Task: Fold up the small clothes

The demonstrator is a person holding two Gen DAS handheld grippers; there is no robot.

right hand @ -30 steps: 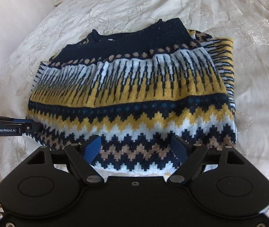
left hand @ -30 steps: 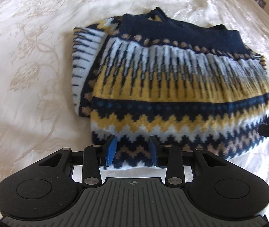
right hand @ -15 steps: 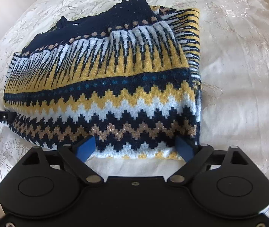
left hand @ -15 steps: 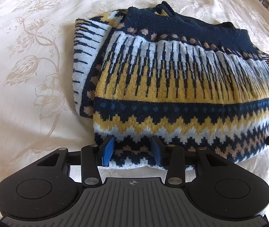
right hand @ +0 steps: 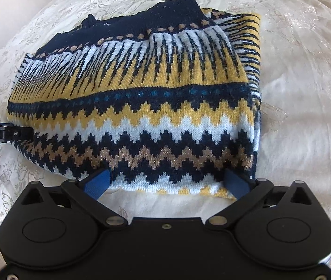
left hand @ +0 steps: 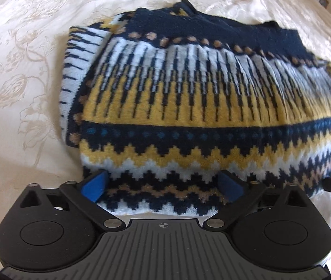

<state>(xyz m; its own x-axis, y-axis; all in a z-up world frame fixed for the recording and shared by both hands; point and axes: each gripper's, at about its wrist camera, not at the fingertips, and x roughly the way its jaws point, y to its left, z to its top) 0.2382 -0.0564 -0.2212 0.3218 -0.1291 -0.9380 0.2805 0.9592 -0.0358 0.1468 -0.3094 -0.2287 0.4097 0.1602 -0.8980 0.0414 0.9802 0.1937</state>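
From your left wrist, the left gripper [left hand: 162,185] has its jaws opening, spread wide, and the near hem of the sweater [left hand: 200,107] lies between the blue pads [left hand: 94,184] without being pinched. The sweater sits folded just ahead of the jaws on the cream bedspread [left hand: 23,88] (a sleeve edge sticks out on the left side). The right gripper's tip shows at the far right edge.

From your right wrist, the right gripper [right hand: 166,183] is opening too, jaws wide apart, with the sweater's [right hand: 142,98] white and yellow hem lying between them, ungripped. The left gripper's [right hand: 21,133] black finger touches the sweater's left edge, left of your jaws.
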